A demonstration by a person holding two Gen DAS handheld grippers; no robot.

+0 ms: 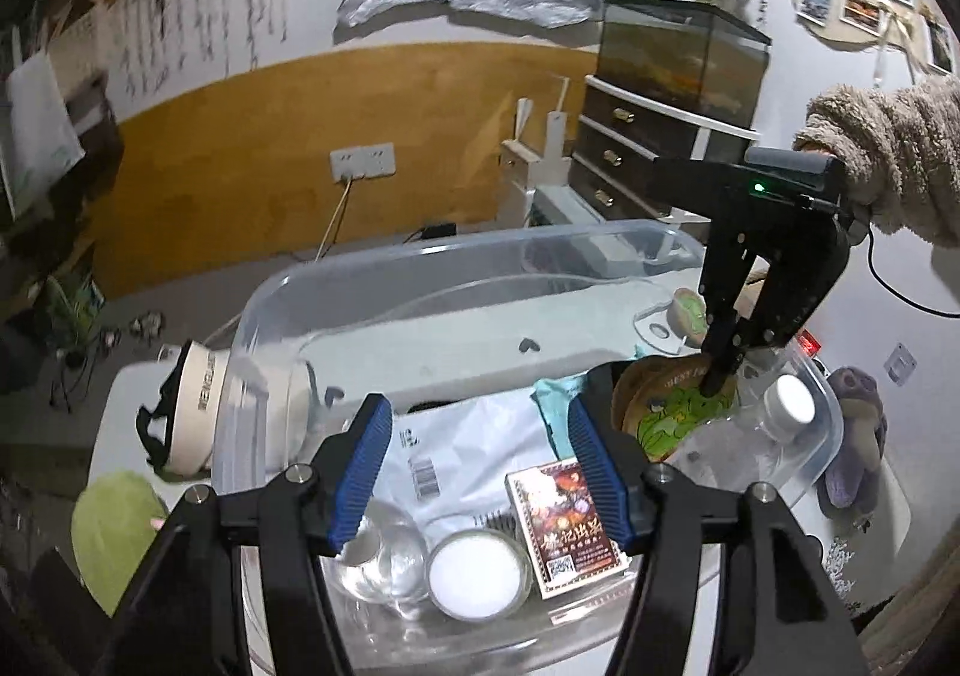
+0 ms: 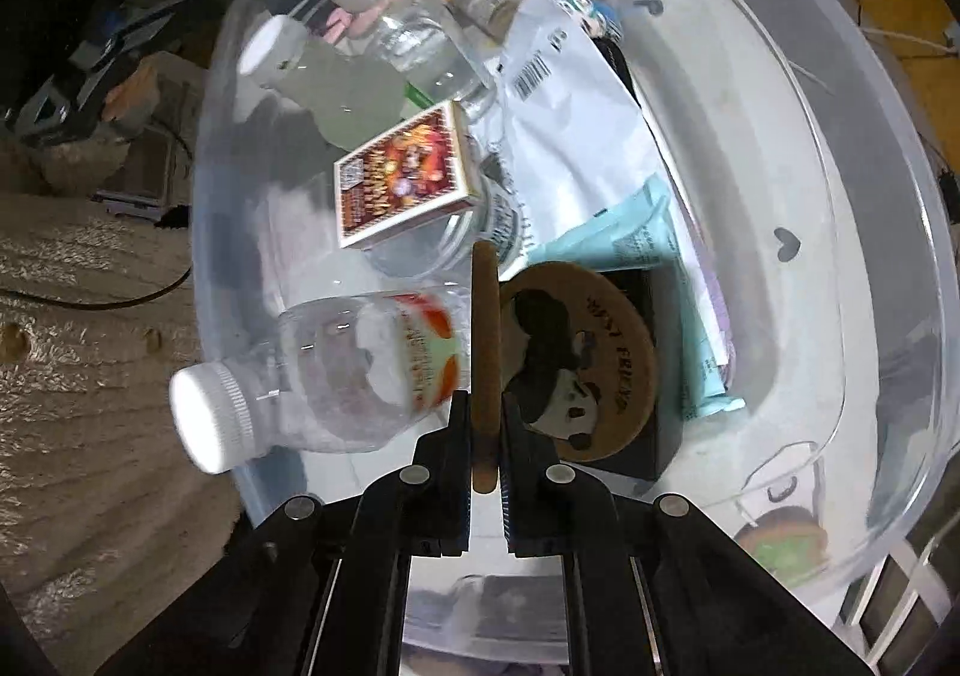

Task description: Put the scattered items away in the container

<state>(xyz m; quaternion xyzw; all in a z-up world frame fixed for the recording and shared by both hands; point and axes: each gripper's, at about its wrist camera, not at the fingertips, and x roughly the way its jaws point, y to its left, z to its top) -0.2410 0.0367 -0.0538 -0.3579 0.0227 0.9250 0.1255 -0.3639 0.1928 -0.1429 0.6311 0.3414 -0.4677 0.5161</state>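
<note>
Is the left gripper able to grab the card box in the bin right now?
Probably yes. The left gripper is open and empty, and the card box lies on top in the clear bin, uncovered, just ahead of it.

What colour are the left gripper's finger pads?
Blue, ribbed pads on black arms; clearest in the left wrist view.

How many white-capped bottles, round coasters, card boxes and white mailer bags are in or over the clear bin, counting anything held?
white-capped bottles: 3
round coasters: 2, one lying flat, one on edge in the right hand-held gripper
card box: 1
white mailer bag: 1
Total: 7
</note>
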